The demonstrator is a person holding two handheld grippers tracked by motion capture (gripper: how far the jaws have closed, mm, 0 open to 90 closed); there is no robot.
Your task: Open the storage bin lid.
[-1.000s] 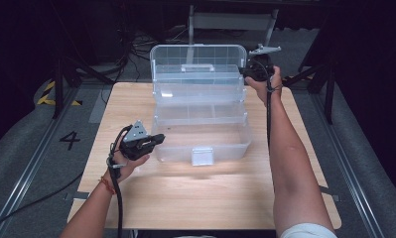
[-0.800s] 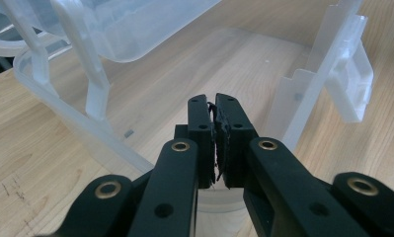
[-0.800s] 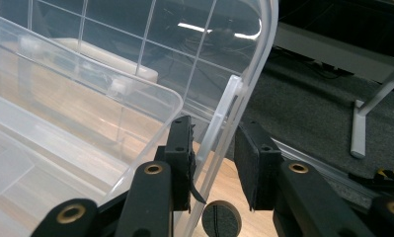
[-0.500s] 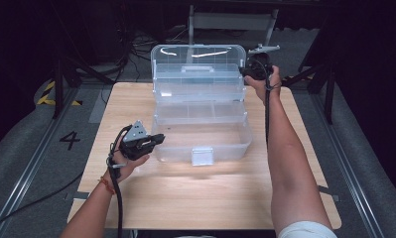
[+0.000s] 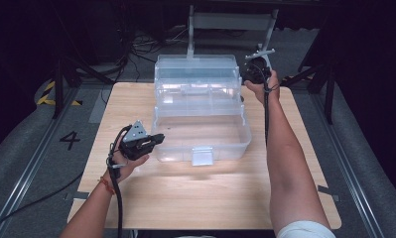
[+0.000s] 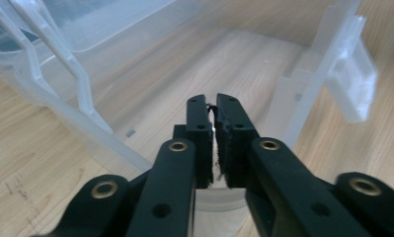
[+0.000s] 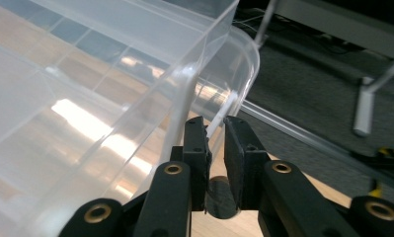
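A clear plastic toolbox point(image 5: 175, 151) stands open on the wooden table, its lid point(image 5: 195, 67) raised at the back and a tray point(image 5: 198, 94) stepped between them. My left gripper point(image 5: 158, 139) is at the box's front left corner. In the left gripper view its jaws point(image 6: 213, 106) are shut on the box's thin rim point(image 6: 219, 197). My right gripper point(image 5: 247, 74) is at the lid's right upper corner. Its jaws point(image 7: 214, 126) have just closed further, and they are shut on the lid's thin edge point(image 7: 219, 116).
A clear latch point(image 5: 202, 156) hangs from the box's front wall. The wooden table point(image 5: 195, 198) has bare room in front of the box. A grey metal stand point(image 5: 232, 22) rises behind the table, and cables lie on the dark floor.
The lid's upper edge sits a little lower in the picture than a second ago, and my right gripper has shifted slightly with it. The left gripper has stayed put.
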